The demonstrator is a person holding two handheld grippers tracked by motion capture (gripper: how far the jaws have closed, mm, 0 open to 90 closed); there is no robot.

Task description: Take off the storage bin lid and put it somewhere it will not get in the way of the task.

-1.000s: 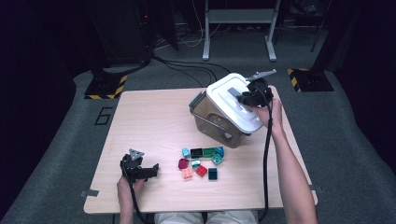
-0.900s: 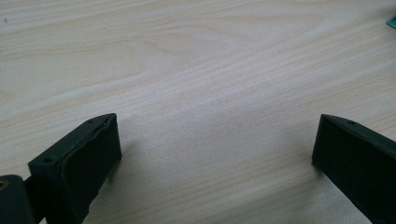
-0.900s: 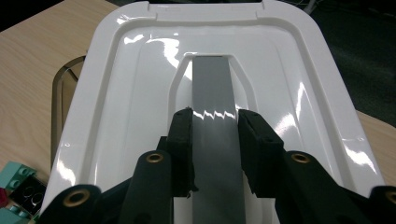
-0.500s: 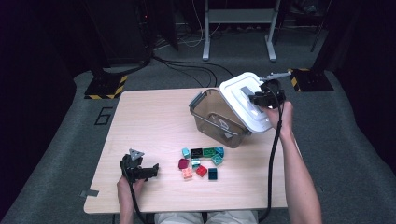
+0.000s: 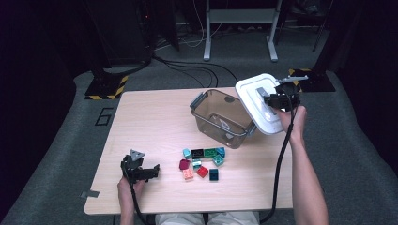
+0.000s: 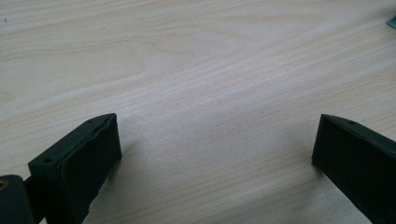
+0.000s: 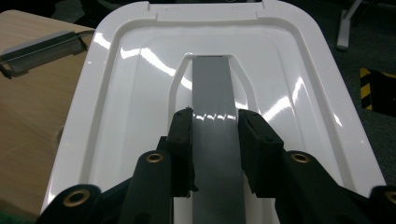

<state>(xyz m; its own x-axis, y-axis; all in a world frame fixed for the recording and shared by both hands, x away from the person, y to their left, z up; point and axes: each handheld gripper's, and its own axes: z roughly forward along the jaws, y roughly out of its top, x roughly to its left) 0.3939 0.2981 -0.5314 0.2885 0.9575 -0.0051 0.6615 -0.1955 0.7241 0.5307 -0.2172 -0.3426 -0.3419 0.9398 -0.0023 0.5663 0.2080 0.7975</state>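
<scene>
In the high view, the right hand-held gripper (image 5: 276, 100) is at the upper right of the frame and grasps the white plastic lid with a grey handle strip (image 5: 256, 107). The lid is lifted and tilted, off the clear plastic container with grey clips (image 5: 220, 117), and it hangs over the right edge of that container and of the light wooden tabletop (image 5: 155, 126). The container stands open near the middle of the frame. Below it, toward the lower middle, lies a small group of coloured toy bricks (image 5: 202, 161) — teal, red, orange and dark ones, close together. At the lower left, the left hand-held gripper (image 5: 141, 169) rests low on the tabletop, well apart from the bricks.

In the left gripper view, the two black jaws stand wide apart at the bottom corners, released, with bare wood (image 6: 201, 93) between them.

In the right gripper view, the two jaws are clenched on the grey handle strip (image 7: 212, 93) from both sides, in the lower middle of the frame. The white lid (image 7: 121, 102) spreads around it — one grey clip of the container (image 7: 42, 49) is seen at the upper left.
</scene>
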